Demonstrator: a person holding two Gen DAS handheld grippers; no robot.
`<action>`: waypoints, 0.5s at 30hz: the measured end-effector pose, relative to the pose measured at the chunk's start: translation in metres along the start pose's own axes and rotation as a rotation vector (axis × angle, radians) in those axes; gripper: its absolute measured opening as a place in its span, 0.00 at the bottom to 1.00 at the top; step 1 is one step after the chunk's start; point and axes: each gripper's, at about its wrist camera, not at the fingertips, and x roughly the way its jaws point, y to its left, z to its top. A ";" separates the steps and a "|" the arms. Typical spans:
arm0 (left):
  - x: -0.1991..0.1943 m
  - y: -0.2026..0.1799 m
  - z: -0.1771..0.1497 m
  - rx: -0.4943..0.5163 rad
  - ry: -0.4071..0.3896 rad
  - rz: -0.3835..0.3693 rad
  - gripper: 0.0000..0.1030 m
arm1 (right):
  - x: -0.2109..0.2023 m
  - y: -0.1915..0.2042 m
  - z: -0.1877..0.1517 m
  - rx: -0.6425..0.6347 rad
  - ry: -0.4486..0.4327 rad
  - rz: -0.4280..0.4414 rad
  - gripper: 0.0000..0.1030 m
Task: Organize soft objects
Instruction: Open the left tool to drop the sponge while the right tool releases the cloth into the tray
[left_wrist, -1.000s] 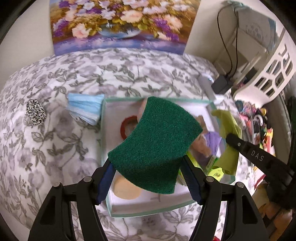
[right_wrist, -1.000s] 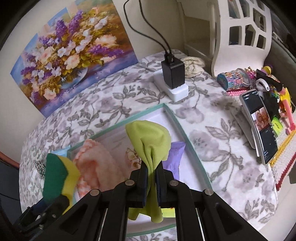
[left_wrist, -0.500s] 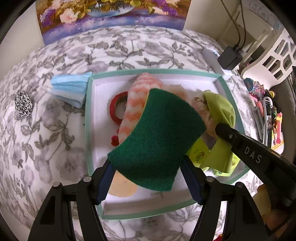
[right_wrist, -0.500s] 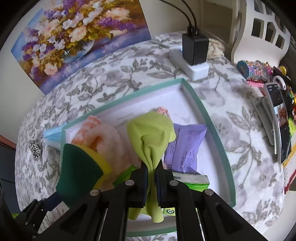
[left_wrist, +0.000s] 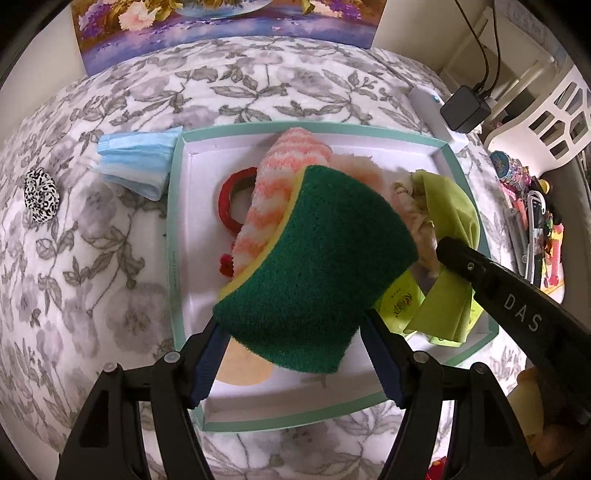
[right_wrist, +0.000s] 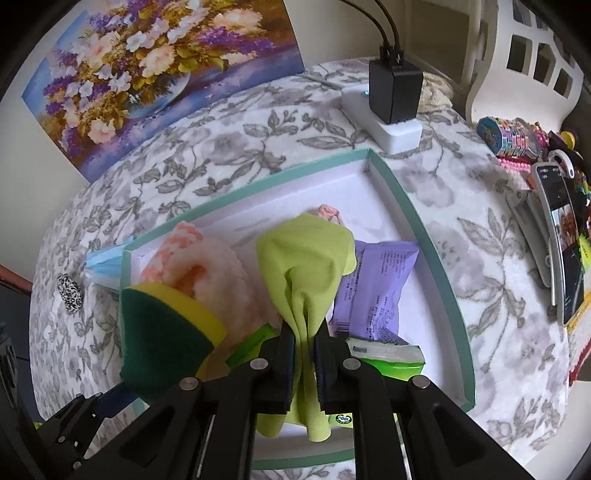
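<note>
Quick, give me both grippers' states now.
Left gripper: shut on the green-and-yellow scouring sponge.
Right gripper: jaws opening, lime-green cloth between them.

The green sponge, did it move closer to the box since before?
Yes. The green sponge came down toward the teal box, which now looks bigger underneath it in the left wrist view.

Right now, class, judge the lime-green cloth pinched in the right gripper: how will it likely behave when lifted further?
Probably floppy: the lime-green cloth bunches and droops on both sides of the right gripper, whose jaws are opening. Likely light, since a thin pinch carries it. It may slip free into the teal-rimmed box.
</note>
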 end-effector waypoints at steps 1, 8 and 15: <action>-0.003 0.000 0.000 0.001 -0.002 -0.001 0.71 | -0.002 0.001 0.000 -0.002 -0.006 0.002 0.12; -0.020 0.007 -0.001 -0.015 -0.027 -0.010 0.83 | -0.016 0.005 0.002 -0.006 -0.044 0.007 0.29; -0.034 0.018 0.001 -0.039 -0.065 0.004 0.87 | -0.027 0.004 0.003 0.007 -0.081 0.016 0.40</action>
